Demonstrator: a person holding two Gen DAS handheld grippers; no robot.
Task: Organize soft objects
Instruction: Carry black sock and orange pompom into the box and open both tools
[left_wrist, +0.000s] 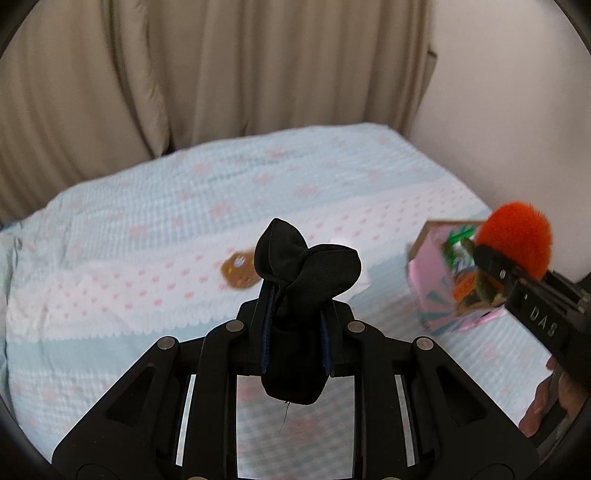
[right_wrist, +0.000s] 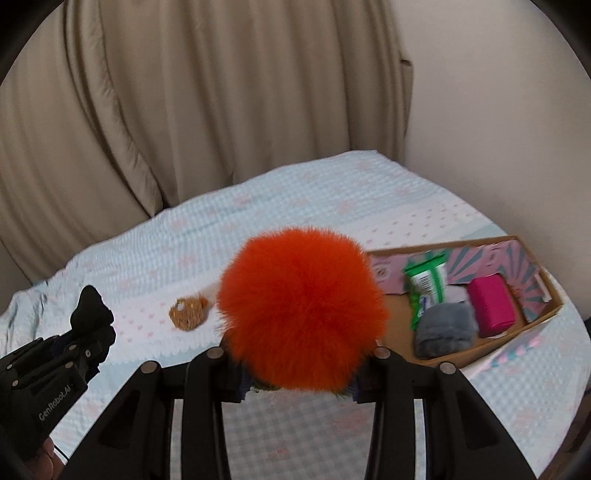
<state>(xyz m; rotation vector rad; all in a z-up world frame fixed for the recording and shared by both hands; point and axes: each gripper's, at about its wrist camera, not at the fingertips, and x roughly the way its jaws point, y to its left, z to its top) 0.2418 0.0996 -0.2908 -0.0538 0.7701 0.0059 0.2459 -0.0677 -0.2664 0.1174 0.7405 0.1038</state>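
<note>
Between the jaws of the left gripper (left_wrist: 295, 310) sits a black cloth bundle (left_wrist: 303, 269), clamped tight at its middle. Its long axis runs along the fingers, pointing toward 12 o'clock in the left wrist view: two rounded lobes splay out past the fingertips, and a short tail with a loose thread hangs back toward 6 o'clock.

The right gripper (right_wrist: 299, 384) has its jaws pressed on an orange fluffy pompom (right_wrist: 301, 306), a round ball with no clear long axis; its fur hides the fingertips. A bit of green and dark material shows under the fur at the jaws.

Both held things are lifted above the bed (left_wrist: 147, 236), which wears a pale blue checked cover with a white band of pink hearts. On that band, at 10 o'clock from the pompom in the right wrist view, lies a small brown knitted piece (right_wrist: 186, 314).

At 3 o'clock from the pompom stands an open cardboard box (right_wrist: 399, 325) with pink patterned walls. It holds a green packet (right_wrist: 424, 284) standing roughly upright, a grey fuzzy bundle (right_wrist: 443, 328) and a magenta block (right_wrist: 493, 306), packed side by side.

Beige curtains (right_wrist: 184, 110) hang behind the bed.
</note>
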